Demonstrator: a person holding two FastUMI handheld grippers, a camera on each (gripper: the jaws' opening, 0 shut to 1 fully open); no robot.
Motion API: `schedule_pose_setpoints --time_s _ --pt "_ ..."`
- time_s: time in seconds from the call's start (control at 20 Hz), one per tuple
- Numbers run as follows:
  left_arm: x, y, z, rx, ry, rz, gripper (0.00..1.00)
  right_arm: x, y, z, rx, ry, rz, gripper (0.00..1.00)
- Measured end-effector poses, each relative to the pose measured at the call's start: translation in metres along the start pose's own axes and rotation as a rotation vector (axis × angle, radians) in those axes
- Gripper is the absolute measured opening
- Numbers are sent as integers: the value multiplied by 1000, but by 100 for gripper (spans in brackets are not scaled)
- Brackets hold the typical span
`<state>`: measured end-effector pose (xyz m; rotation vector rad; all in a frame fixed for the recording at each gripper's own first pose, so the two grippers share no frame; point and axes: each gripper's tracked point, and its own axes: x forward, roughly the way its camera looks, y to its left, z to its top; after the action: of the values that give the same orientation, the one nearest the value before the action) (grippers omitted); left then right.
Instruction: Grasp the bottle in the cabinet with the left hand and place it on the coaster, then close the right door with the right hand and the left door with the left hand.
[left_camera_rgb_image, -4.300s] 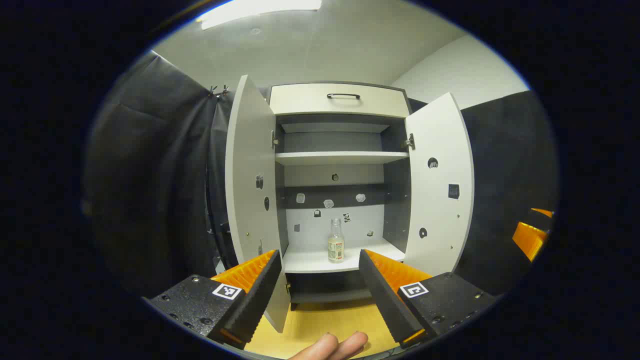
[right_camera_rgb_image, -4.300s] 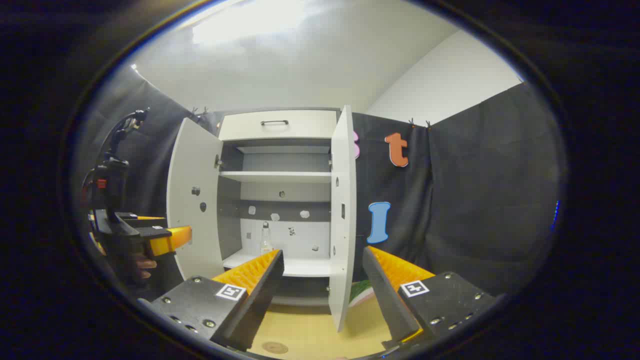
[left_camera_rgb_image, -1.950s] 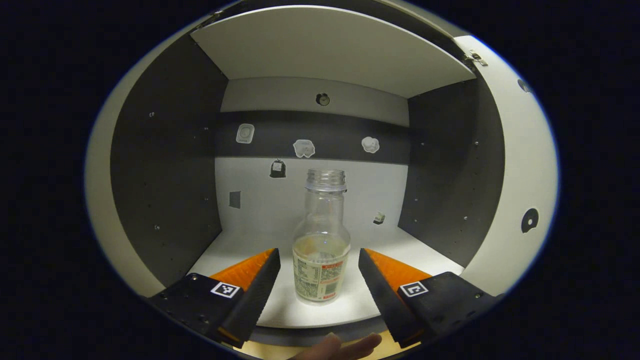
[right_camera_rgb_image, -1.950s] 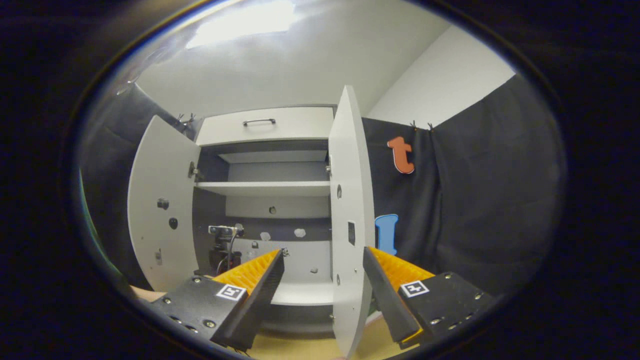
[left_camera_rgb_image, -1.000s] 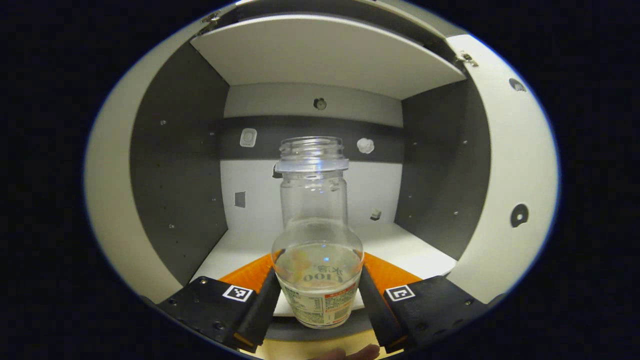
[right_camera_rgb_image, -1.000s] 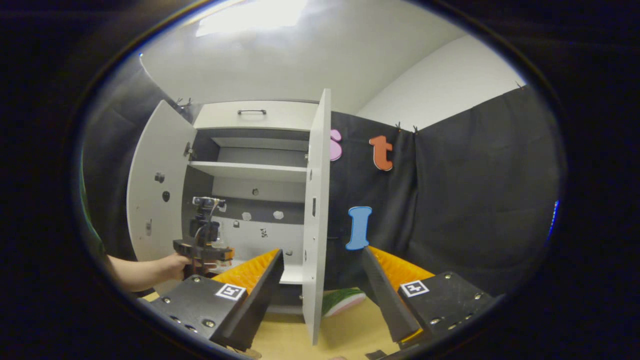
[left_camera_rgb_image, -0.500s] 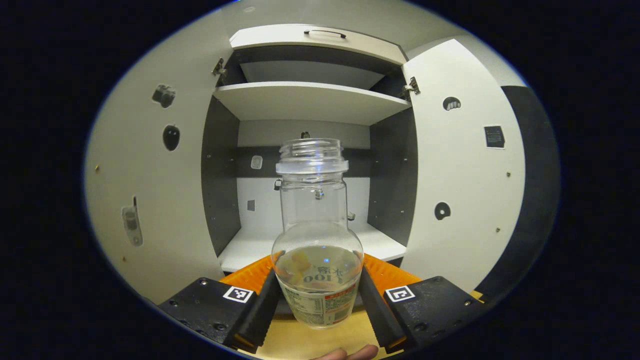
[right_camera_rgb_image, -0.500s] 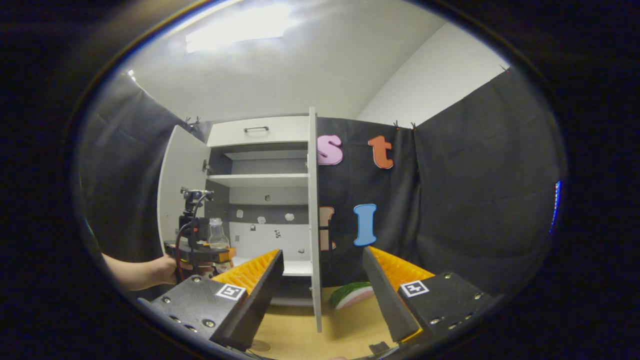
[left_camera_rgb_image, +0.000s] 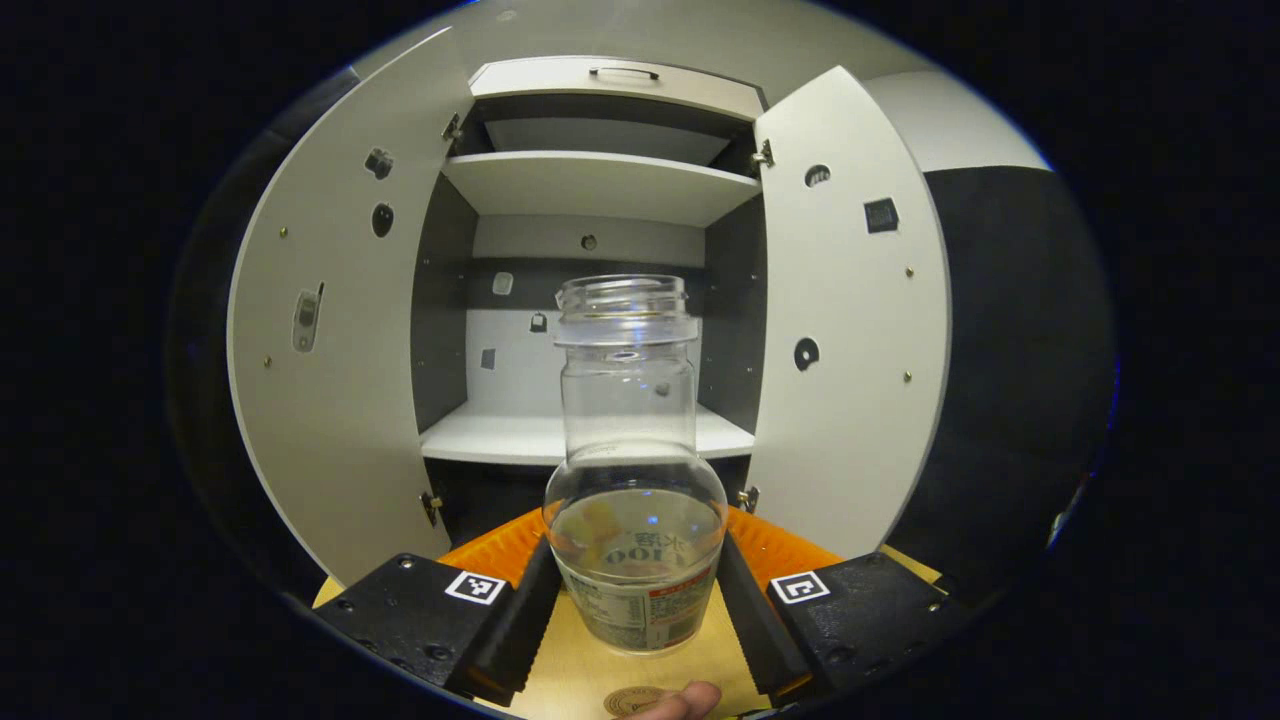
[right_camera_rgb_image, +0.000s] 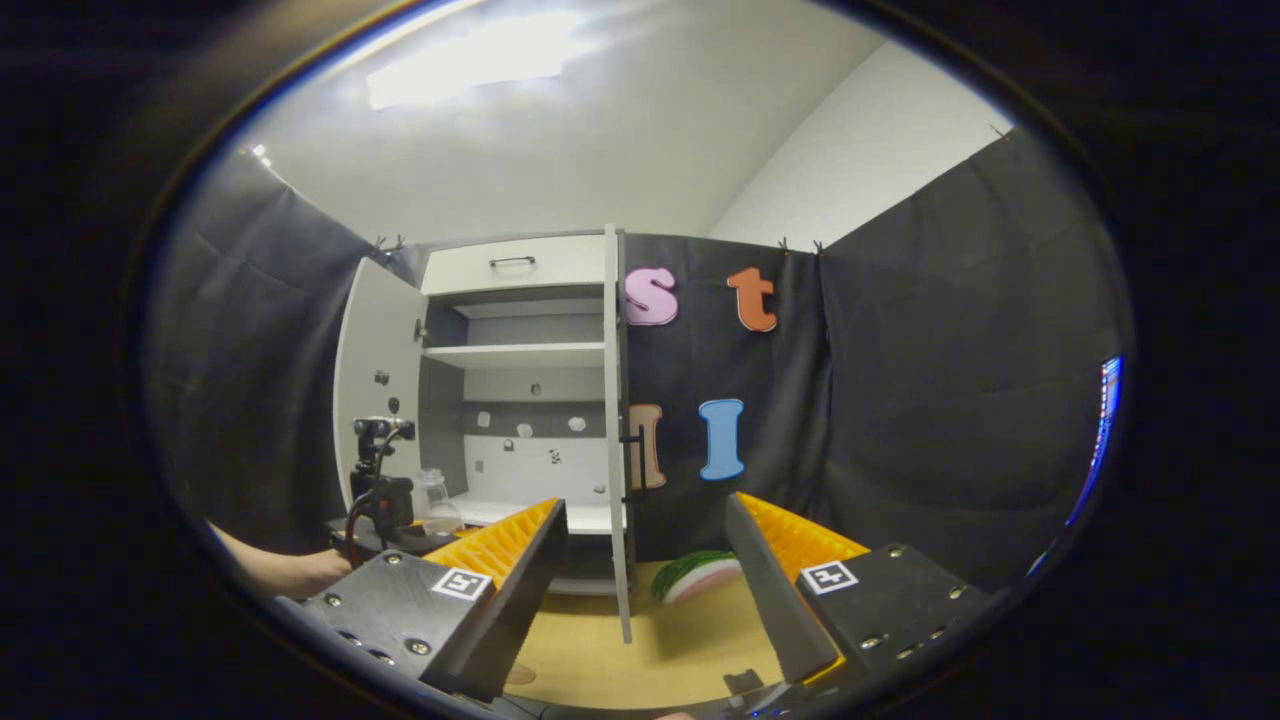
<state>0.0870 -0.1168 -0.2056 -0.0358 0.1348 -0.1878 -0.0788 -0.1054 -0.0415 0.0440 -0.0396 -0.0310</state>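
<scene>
Between the fingers, left gripper view: left gripper (left_camera_rgb_image: 634, 610) clamped on the bottle (left_camera_rgb_image: 634, 480), one finger pressing each flank of the labelled belly.
Bottle: clear glass, capless, upright, clear of the cabinet shelf; little pale liquid low in the body.
Cabinet (left_camera_rgb_image: 600, 190): dead ahead at 12 o'clock, lower shelf (left_camera_rgb_image: 500, 437) bare-white behind the glass.
Left door (left_camera_rgb_image: 330, 380): swung wide at 9 o'clock.
Right door (left_camera_rgb_image: 850, 330): swung wide at 3 o'clock.
Coaster (left_camera_rgb_image: 630, 700): round brown disc at 6 o'clock on the wooden tabletop (left_camera_rgb_image: 575, 670), directly below the bottle, fingertip (left_camera_rgb_image: 690, 700) of a hand just beside it.
Right gripper (right_camera_rgb_image: 645, 590): fingers spread apart, gripping nothing, hanging over the tabletop.
At 9 o'clock, right gripper view: other gripper with bottle (right_camera_rgb_image: 435, 500) out in front of the cabinet.
Near 6 o'clock, right gripper view: watermelon-slice toy (right_camera_rgb_image: 700, 575) on the tabletop, beside the right door's edge (right_camera_rgb_image: 615, 430).
</scene>
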Motion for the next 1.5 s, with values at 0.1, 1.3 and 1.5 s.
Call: schedule_pose_setpoints --time_s 0.1,1.3,1.5 --pt "-8 -11 -26 6 34 -18 81 -4 -10 5 18 -19 -46 93" --pt "-21 -7 -263 -5 73 -75 82 33 18 -121 37 161 -107 93" --pt "-20 -6 -281 87 111 -60 83 36 12 -136 47 194 -125 97"
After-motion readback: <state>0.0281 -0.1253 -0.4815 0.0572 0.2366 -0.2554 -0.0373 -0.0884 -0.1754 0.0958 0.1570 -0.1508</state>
